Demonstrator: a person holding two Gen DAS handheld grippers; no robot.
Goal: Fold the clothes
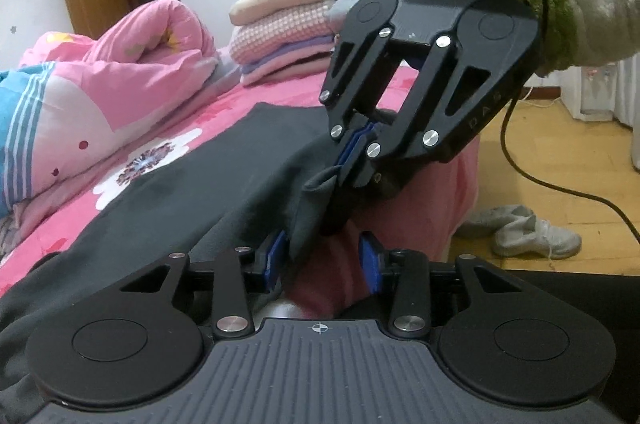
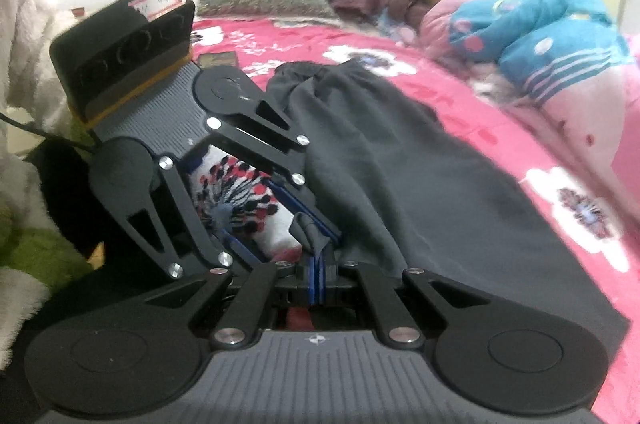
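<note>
Pinches the dark grey trousers' [image 2: 400,159] near hem between right fingers [image 2: 316,284], left fingers [image 1: 326,256] wide beside it, long axis running ahead across bed [image 2: 500,127].

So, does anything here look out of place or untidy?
Only small things: the dark garment lies wrinkled and bunched at its far end, and white shoes lie scattered on the floor beside the bed.

Dark garment [image 2: 420,175] near end hidden behind right hand-held gripper [image 2: 318,284].
</note>
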